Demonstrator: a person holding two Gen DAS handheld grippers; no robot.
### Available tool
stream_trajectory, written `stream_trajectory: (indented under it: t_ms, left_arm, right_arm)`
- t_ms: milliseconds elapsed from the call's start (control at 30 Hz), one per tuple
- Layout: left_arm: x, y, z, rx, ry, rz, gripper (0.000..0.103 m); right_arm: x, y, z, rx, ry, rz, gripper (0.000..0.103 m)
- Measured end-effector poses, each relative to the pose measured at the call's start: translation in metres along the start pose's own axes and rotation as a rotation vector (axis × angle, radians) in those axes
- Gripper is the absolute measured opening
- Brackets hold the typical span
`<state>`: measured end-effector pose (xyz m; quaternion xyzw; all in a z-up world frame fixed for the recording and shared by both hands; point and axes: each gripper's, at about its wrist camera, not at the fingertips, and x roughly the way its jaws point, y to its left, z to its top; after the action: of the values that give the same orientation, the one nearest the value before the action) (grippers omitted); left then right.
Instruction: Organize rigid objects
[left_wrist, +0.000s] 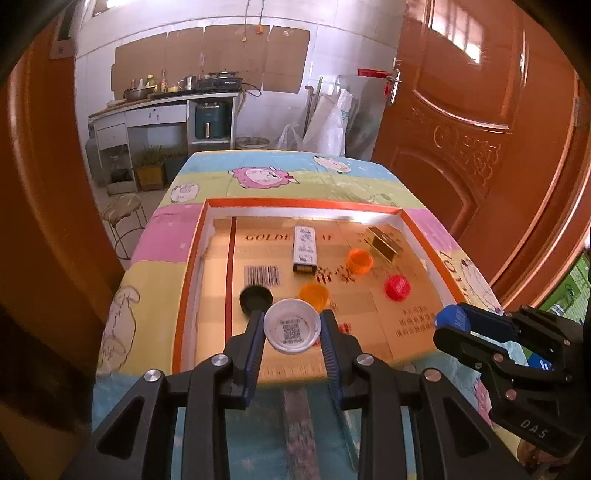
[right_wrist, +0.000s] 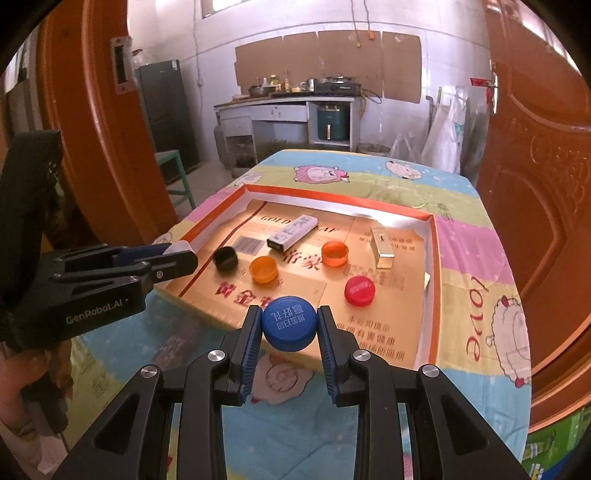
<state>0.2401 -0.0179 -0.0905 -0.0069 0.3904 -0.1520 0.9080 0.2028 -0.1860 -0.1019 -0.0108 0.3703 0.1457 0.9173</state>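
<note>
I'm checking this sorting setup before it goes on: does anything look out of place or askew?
Nothing looks spilled or damaged. The white box and gold box lie at differing angles in the tray, with caps scattered loosely. The left gripper holds a white cap; the right gripper a blue cap.

White tiled wall (right_wrist: 221, 48) patched with cardboard (left_wrist: 210, 55); counter (right_wrist: 284, 101) with stove; 2 orange doors (left_wrist: 480, 110); dark fridge (right_wrist: 166, 110); metal stool (left_wrist: 123, 221).

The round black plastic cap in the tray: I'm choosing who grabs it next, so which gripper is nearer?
Left. The left gripper, holding a white cap, sits just beside the black cap; the right gripper, holding a blue cap, is farther right.
</note>
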Motion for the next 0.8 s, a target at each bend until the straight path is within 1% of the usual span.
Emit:
stream_trajectory:
  t_ms: [267, 467, 800]
  left_arm:
    - [0.027, 0.004, 0.029, 0.011, 0.017, 0.017, 0.031]
    - [0.046, 0.006, 0.044, 0.02, 0.036, 0.037, 0.031]
    - [0.068, 0.004, 0.06, 0.037, 0.052, 0.062, 0.031]
  right_arm:
    - [0.023, -0.015, 0.028, -0.032, -0.009, -0.015, 0.031]
    - [0.04, -0.025, 0.043, -0.056, -0.004, -0.024, 0.031]
    - [0.061, -0.035, 0.064, -0.092, -0.001, -0.036, 0.031]
